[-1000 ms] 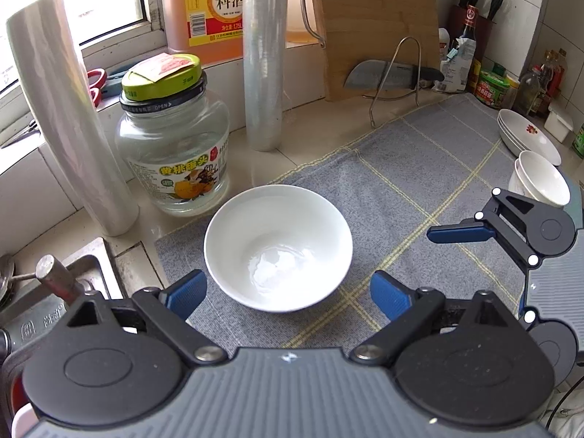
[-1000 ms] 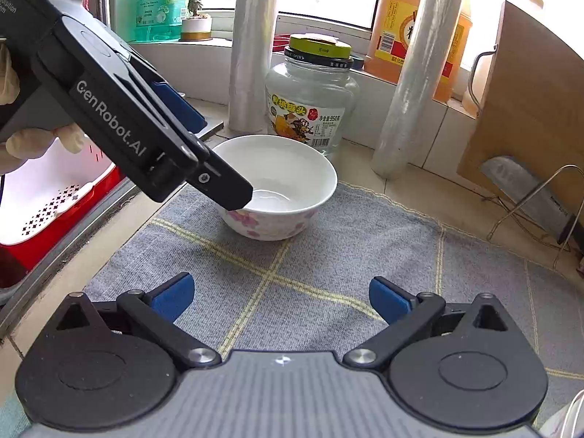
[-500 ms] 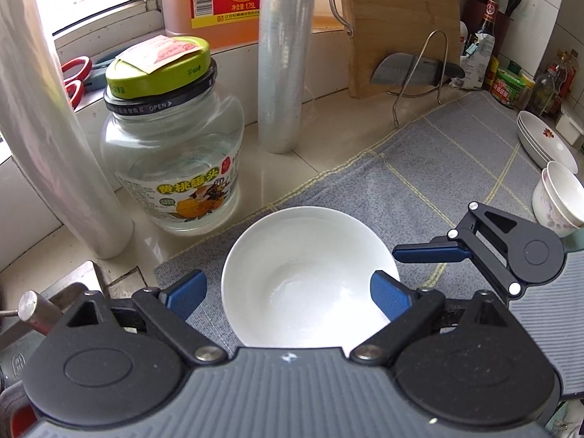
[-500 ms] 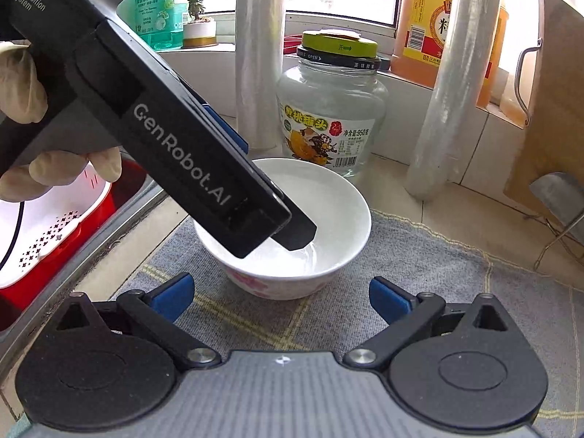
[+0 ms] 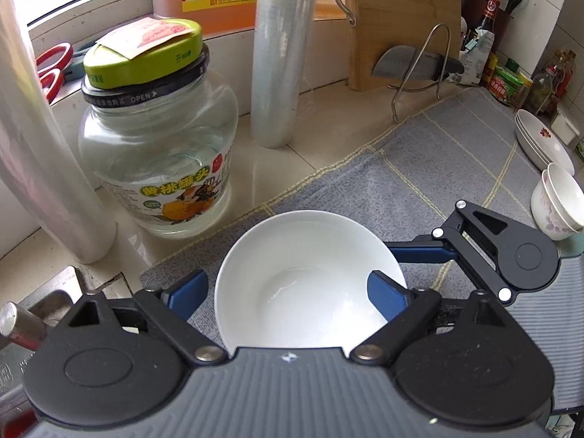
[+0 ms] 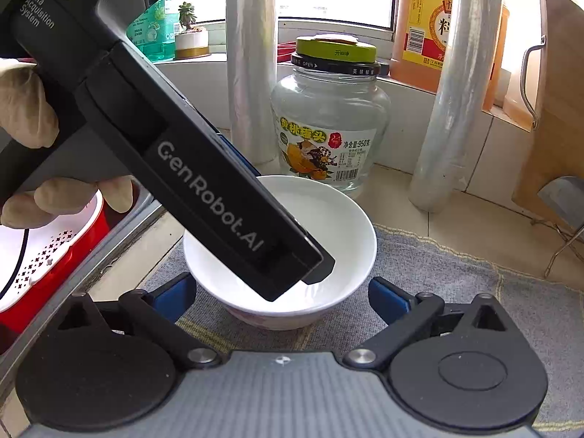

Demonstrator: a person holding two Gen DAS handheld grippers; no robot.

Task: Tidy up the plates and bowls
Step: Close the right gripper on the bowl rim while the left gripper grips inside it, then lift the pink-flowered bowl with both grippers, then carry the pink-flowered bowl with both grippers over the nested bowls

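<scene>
A white bowl with a floral outside sits on the grey mat; it also shows in the right wrist view. My left gripper is open and lowered over the bowl, one blue finger inside the right rim, the other outside the left rim. My right gripper is open, low on the mat, its fingers either side of the bowl's near wall. The left gripper's body reaches into the bowl. Stacked bowls and stacked plates stand at the far right.
A glass jar with a green lid, two cling-film rolls, an oil jug, a cutting board and a knife on a rack stand behind the bowl. A sink with a red-and-white basket lies to the left.
Both grippers have moved in on the bowl. My left gripper dropped from above it to straddle the right rim; my right gripper came up close to its near side.
</scene>
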